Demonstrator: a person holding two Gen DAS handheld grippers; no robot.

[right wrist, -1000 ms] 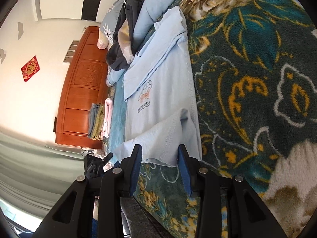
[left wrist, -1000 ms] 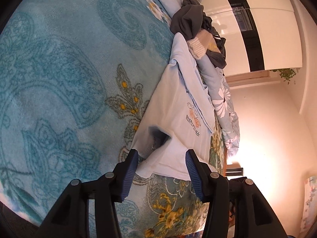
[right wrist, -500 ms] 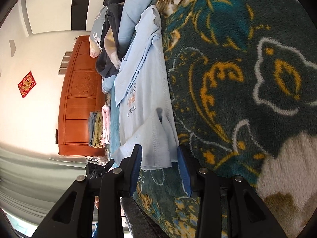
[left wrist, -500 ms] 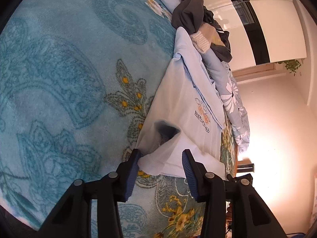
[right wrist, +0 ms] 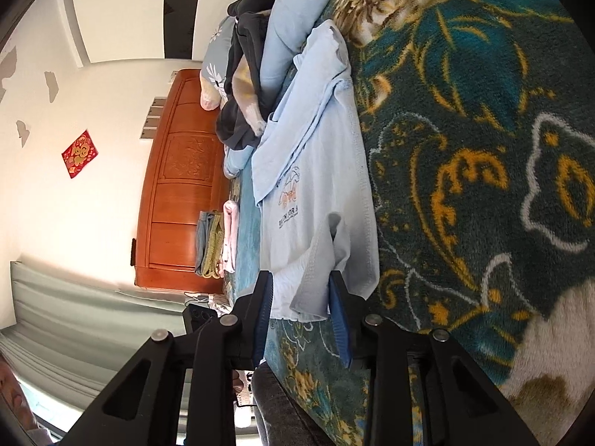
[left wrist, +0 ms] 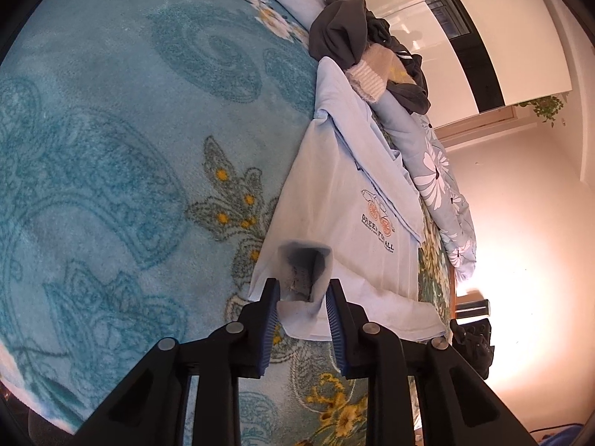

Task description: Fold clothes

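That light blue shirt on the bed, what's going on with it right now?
A person is folding the light blue shirt, which lies flat on a floral blanket, with a handheld gripper in each hand. The left gripper and the right gripper each have a bunched part of the shirt's near edge between their blue pads, and both sets of jaws are closing on the cloth. The fold itself is not yet made. A heap of dark clothes waits at the far end.

My left gripper (left wrist: 302, 306) and right gripper (right wrist: 300, 299) are black frames with silver screws and ribbed blue pads.
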